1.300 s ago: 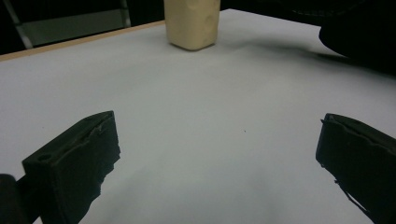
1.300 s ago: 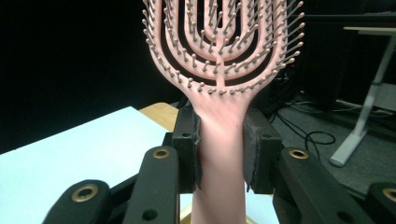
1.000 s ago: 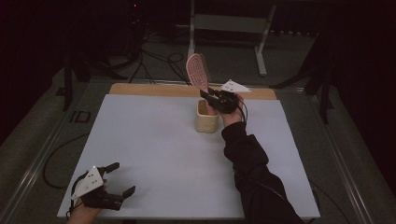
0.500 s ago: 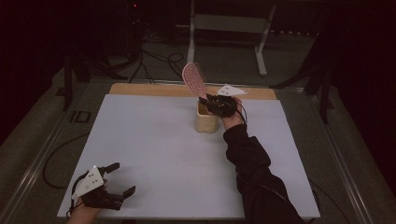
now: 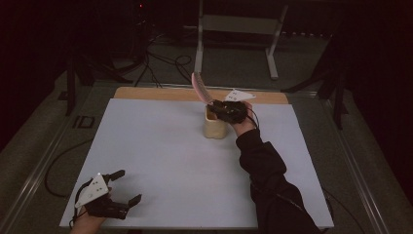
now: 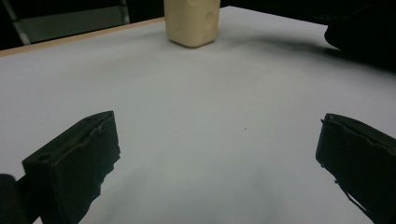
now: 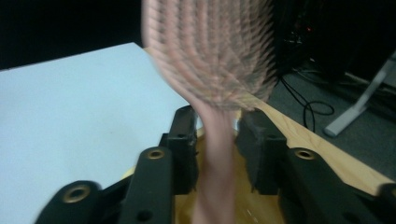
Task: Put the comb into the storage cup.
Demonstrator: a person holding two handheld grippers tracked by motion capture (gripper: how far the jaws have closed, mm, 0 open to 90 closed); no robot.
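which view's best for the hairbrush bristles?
Right gripper view: the pink hairbrush is close up, bristle rows facing the camera, handle running down between the right claw into the cup. High view shows it small and side-on. Left gripper view shows the cup.

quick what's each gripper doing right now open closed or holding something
Left gripper: open, empty, low over the table.
Right gripper: jaws just opened; pink hairbrush handle between them, in the cup.

Wide open tabletop (image 5: pixel 160 146) btwn left gripper (image 5: pixel 113 195) & cup (image 5: pixel 215 127); sole obstacle.
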